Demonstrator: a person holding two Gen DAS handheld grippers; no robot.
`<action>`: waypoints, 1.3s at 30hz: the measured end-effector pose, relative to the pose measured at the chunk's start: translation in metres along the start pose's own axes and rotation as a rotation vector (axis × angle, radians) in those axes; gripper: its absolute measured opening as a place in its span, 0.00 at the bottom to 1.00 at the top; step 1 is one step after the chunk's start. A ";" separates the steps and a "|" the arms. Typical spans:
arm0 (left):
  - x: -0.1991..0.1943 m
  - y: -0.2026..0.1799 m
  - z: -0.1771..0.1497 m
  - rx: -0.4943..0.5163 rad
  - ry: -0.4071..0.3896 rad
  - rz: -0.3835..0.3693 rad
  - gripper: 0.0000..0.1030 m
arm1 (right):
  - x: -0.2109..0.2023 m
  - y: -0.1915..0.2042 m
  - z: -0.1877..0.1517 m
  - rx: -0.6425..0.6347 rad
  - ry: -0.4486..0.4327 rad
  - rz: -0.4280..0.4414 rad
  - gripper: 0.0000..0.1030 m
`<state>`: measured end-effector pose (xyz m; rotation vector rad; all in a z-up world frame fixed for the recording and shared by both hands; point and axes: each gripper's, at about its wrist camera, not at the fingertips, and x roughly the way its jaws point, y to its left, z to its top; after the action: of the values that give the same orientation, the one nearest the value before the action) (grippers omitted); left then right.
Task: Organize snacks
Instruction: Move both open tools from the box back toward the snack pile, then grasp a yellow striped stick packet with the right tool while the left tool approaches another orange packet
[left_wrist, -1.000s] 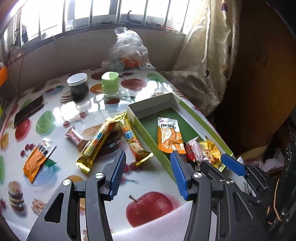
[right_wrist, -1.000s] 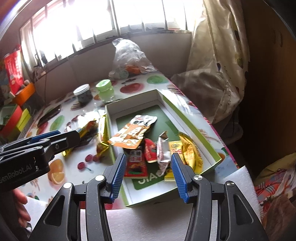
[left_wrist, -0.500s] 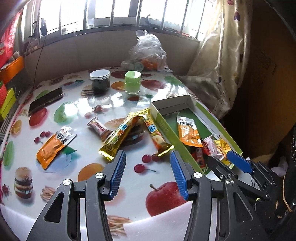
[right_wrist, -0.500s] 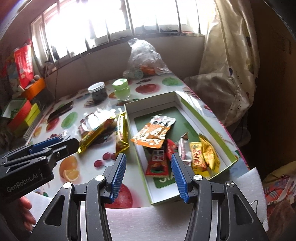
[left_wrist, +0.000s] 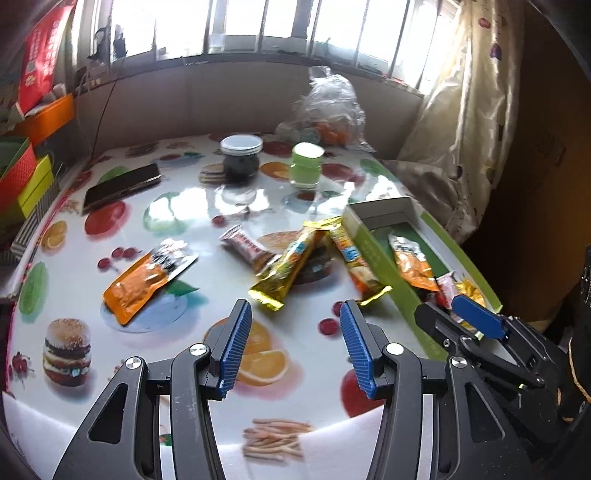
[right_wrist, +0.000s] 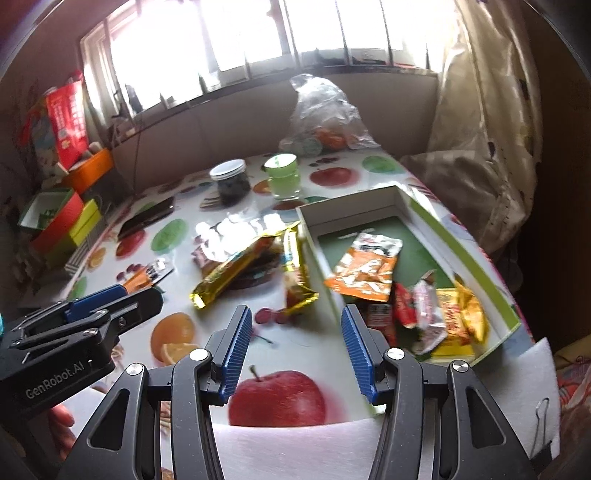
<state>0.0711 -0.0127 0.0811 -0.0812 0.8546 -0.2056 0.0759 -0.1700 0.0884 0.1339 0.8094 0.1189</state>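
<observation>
A shallow green-and-white box (right_wrist: 476, 254) (left_wrist: 373, 251) sits on the table's right side with an orange pouch (right_wrist: 364, 271) and several small wrappers in it. Loose on the fruit-print tablecloth lie two gold bars (left_wrist: 288, 271) (left_wrist: 356, 266), a small pink-wrapped bar (left_wrist: 245, 245) and an orange pouch (left_wrist: 144, 280). My left gripper (left_wrist: 293, 339) hangs open and empty above the cloth, short of the gold bars. My right gripper (right_wrist: 295, 339) is open and empty too, near the box's front left corner. Each gripper shows at the edge of the other's view.
Two jars, one dark with a white lid (left_wrist: 241, 157) and one green (left_wrist: 306, 166), stand at the back. A clear plastic bag (left_wrist: 328, 110) lies behind them, a dark phone (left_wrist: 122, 186) at back left. Coloured boxes (right_wrist: 61, 218) crowd the left edge; a curtain (right_wrist: 484, 122) hangs right.
Both grippers have slid left across the table. The box has shifted toward the right of both views, and more of the tablecloth's left side with the orange pouch shows. Jaws unchanged.
</observation>
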 end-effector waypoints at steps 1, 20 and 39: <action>0.001 0.006 -0.001 -0.010 0.002 0.007 0.50 | 0.002 0.003 0.001 -0.004 0.001 0.005 0.49; 0.026 0.101 -0.001 -0.158 0.039 0.089 0.50 | 0.080 0.038 0.028 0.008 0.092 0.034 0.49; 0.063 0.164 0.016 -0.114 0.105 0.087 0.50 | 0.144 0.056 0.050 -0.013 0.180 -0.003 0.49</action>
<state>0.1480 0.1341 0.0195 -0.1404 0.9727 -0.0798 0.2080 -0.0957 0.0293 0.1107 0.9881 0.1350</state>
